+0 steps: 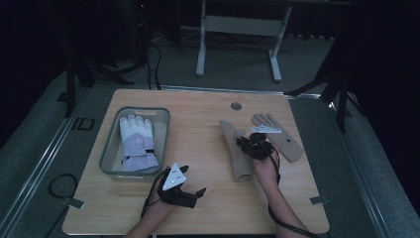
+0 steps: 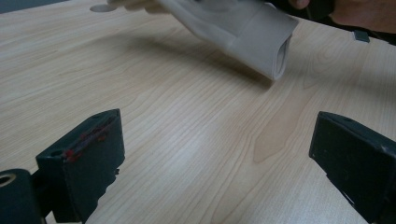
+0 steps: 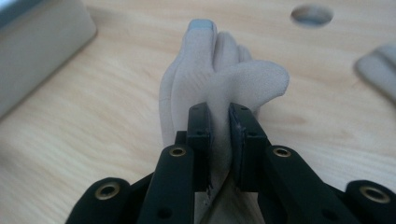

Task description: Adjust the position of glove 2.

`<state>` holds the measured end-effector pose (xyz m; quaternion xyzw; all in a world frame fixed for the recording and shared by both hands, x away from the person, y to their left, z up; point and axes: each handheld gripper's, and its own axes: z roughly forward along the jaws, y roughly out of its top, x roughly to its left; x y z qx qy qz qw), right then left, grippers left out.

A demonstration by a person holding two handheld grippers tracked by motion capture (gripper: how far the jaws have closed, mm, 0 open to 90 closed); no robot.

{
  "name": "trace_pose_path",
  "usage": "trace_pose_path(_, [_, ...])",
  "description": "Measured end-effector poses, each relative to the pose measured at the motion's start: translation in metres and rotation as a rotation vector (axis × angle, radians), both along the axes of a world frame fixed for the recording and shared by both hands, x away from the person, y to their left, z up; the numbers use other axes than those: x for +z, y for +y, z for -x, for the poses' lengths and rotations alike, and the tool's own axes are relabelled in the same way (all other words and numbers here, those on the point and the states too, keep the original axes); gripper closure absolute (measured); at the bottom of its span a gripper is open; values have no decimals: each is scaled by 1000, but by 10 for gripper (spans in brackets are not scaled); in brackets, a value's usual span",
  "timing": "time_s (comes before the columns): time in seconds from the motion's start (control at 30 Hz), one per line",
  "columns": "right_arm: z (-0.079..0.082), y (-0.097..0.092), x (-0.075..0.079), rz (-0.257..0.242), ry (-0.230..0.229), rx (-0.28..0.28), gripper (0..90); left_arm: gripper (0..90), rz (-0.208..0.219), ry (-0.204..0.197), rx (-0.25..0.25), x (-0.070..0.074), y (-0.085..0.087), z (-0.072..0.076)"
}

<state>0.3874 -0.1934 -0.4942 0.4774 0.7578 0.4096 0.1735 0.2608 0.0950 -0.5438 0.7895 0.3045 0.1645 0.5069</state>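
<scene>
A beige glove (image 1: pixel 236 153) lies lengthwise on the wooden table (image 1: pixel 208 213), right of centre. My right gripper (image 1: pixel 246 144) is shut on it. In the right gripper view the pads (image 3: pixel 200 122) pinch a raised fold of the beige glove (image 3: pixel 219 70) between them, fingers pointing away. A second beige glove (image 1: pixel 282 136) lies flat just right of that hand. My left gripper (image 1: pixel 193 179) stands open near the table's front, with nothing between its jaws. The left gripper view looks over bare wood past the left gripper (image 2: pixel 217 140) to the beige glove's open cuff (image 2: pixel 278 51).
A grey bin (image 1: pixel 110 144) at the table's left holds a white and lavender padded glove (image 1: pixel 137 141). A round cable hole (image 1: pixel 236 106) sits near the far edge. Beyond the table stand a white desk frame and dark floor.
</scene>
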Motion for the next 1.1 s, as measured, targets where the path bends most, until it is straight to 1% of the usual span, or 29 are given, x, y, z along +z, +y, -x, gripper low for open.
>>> trace_pose_path(0.03, [4, 8, 4, -6, -1, -19, 794, 35, 1, -2, 1, 0, 0, 0])
trace_pose_path(0.07, [4, 8, 4, -6, -1, -19, 794, 35, 1, -2, 1, 0, 0, 0])
trace_pose_path(0.1, [9, 15, 4, 11, -18, -62, 792, 35, -1, -5, 0, 0, -1, 0])
trace_pose_path(0.13, [9, 15, 4, 11, -18, -62, 792, 35, -1, -5, 0, 0, -1, 0])
trace_pose_path(0.17, [12, 19, -1, -24, -6, -99, 791, 35, -3, -9, -3, 1, -1, 0])
trace_pose_path(0.2, [12, 19, -1, -24, -6, -99, 791, 35, -3, -9, -3, 1, -1, 0])
trace_pose_path(0.23, [12, 23, -8, -9, 3, -118, 790, 35, -4, -9, -4, 1, -1, 0])
trace_pose_path(0.27, [12, 23, -8, -9, 3, -118, 790, 35, -2, -9, -5, 1, -1, 0])
trace_pose_path(0.3, [12, 26, -16, -8, 26, -132, 788, 35, -3, -8, -6, 0, -1, 0])
trace_pose_path(0.33, [12, 26, -16, -8, 26, -132, 788, 35, -3, -8, -6, 0, -1, 0])
trace_pose_path(0.37, [10, 29, -25, -3, 57, -136, 785, 35, -2, -8, -7, 0, -1, 0])
trace_pose_path(0.4, [10, 29, -25, -3, 57, -136, 785, 35, -2, -8, -7, 0, -1, 0])
trace_pose_path(0.43, [9, 33, -35, 8, 77, -139, 777, 35, 2, -5, -7, 0, -1, -1])
trace_pose_path(0.47, [9, 33, -35, 8, 77, -139, 777, 35, 2, -5, -7, 0, -1, -1])
trace_pose_path(0.5, [9, 34, -39, 4, 92, -138, 769, 35, 3, -4, -7, 0, -1, -1])
trace_pose_path(0.53, [8, 35, -43, -3, 109, -140, 742, 35, 5, -3, -7, 0, -1, -2])
trace_pose_path(0.57, [7, 36, -46, 0, 117, -135, 720, 35, 5, -3, -6, 0, -1, -2])
trace_pose_path(0.63, [7, 38, -52, 9, 120, -115, 670, 35, 6, -3, -7, 0, -1, -2])
trace_pose_path(0.7, [8, 40, -57, 36, 115, -96, 639, 35, 4, -1, -8, -1, -1, -2])
trace_pose_path(0.73, [10, 41, -58, 49, 99, -89, 633, 35, 3, -2, -7, -1, -1, -2])
trace_pose_path(0.83, [12, 42, -57, 44, 103, -75, 619, 35, 5, -1, -9, -1, -2, -2])
trace_pose_path(0.9, [13, 40, -53, 47, 95, -64, 616, 35, 5, -3, -10, -1, -2, -1])
trace_pose_path(0.93, [14, 38, -49, 33, 86, -58, 598, 35, 5, -4, -11, -1, -1, -1])
trace_pose_path(1.07, [16, 26, -34, 29, 49, -33, 576, 35, 9, 1, -9, -3, -1, -2])
trace_pose_path(1.1, [15, 22, -30, 19, 40, -18, 573, 35, 12, 3, -9, -3, 0, -2])
